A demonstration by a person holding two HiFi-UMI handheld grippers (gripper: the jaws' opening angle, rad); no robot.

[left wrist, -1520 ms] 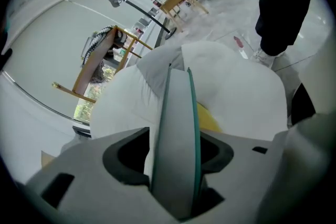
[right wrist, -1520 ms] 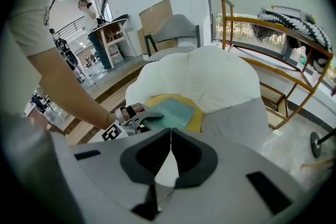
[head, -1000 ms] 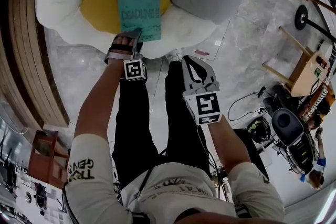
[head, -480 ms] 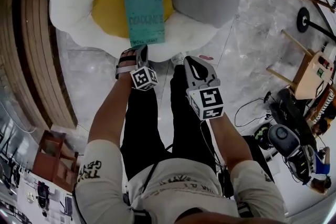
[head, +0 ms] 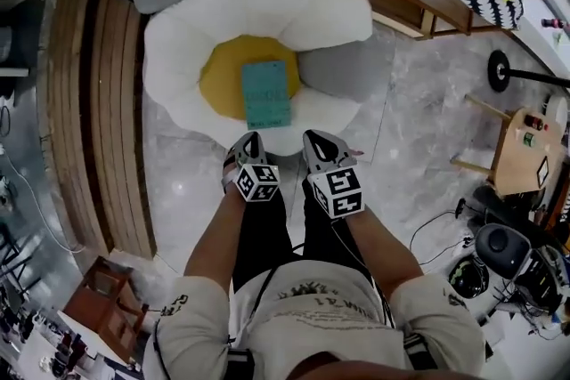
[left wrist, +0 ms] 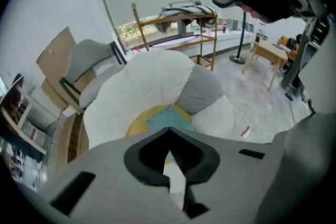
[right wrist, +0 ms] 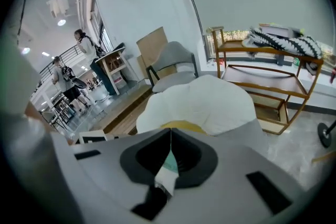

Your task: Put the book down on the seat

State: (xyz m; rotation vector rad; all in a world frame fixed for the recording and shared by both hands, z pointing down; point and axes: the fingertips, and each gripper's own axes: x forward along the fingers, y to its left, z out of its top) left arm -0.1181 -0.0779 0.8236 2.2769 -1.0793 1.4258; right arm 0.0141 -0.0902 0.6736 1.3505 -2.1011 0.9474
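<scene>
Book [head: 267,93] lies on the soft seat [head: 294,4], left gripper [head: 250,141] and right gripper [head: 313,140] closed, empty, clear of it; the seat's slope might let it slide.

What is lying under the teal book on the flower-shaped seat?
The teal rectangular book lies flat on the round yellow centre cushion of the white flower-shaped plush seat; its near edge reaches a white petal. Whatever lies directly beneath the book is covered.

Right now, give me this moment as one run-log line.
book: flat on seat, yellow centre | left gripper: shut, empty, off the book | right gripper: shut, empty, off the book | task: book is down
</scene>
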